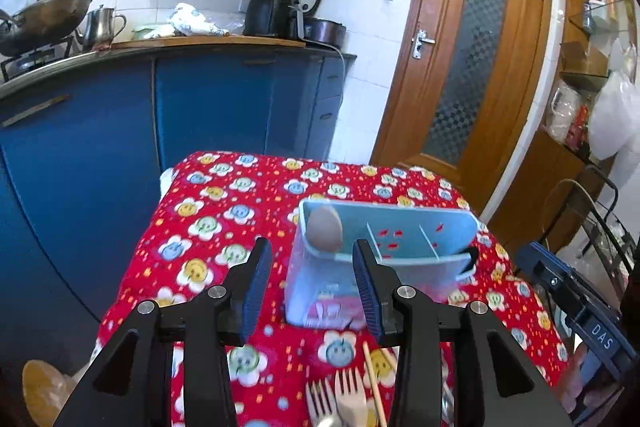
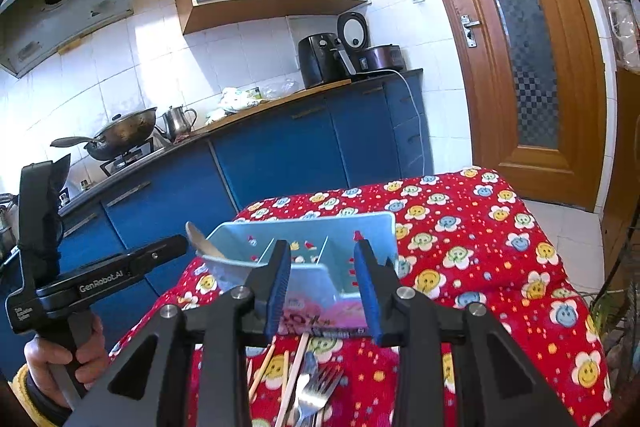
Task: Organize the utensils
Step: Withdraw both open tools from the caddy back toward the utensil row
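Note:
A light blue utensil holder [image 1: 400,227] with three compartments stands on the red flowered tablecloth [image 1: 224,211]; it also shows in the right wrist view [image 2: 320,231]. A wooden spoon [image 1: 325,227] stands in its left compartment, bowl up; it shows in the right wrist view too [image 2: 202,241]. My left gripper [image 1: 310,291] is open and empty just in front of the holder. My right gripper [image 2: 324,287] is open and empty in front of it. Forks [image 1: 340,393] and chopsticks [image 2: 296,367] lie on the cloth below the grippers, with a metal fork [image 2: 316,389] among them.
Blue kitchen cabinets [image 1: 120,131] stand behind the table, with a wok [image 1: 44,19], a kettle and an air fryer [image 1: 272,11] on the counter. A wooden door [image 1: 472,43] is at the right. A wire rack [image 1: 600,227] stands right of the table.

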The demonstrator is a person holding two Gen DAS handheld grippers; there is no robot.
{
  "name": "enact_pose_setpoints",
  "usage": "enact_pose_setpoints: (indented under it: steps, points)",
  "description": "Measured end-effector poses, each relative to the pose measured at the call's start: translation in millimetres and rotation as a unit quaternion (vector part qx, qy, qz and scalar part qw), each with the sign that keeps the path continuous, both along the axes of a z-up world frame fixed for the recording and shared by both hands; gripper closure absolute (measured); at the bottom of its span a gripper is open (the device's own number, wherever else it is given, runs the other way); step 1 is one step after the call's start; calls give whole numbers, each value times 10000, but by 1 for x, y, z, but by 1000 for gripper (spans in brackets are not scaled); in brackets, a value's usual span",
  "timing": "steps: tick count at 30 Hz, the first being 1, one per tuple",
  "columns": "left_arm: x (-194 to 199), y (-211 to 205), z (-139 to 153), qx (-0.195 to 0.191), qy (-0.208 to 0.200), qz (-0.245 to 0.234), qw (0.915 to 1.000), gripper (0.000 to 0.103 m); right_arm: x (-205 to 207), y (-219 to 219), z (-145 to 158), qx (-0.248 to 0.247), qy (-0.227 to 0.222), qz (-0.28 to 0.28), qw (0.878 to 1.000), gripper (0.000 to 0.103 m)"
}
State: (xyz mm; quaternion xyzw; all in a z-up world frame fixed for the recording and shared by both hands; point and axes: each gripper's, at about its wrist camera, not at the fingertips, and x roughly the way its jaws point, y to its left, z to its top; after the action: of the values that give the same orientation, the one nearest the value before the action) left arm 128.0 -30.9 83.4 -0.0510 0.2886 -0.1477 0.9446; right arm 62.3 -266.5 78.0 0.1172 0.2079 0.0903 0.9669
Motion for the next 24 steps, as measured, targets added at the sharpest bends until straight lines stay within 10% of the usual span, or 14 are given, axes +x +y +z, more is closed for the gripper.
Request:
enact_pose_setpoints:
  steps: [24]
  points:
    - [-49, -1, -69, 587, 1601, -288, 9849, 58, -51, -12, -38, -35, 1092, -150, 9939, 62]
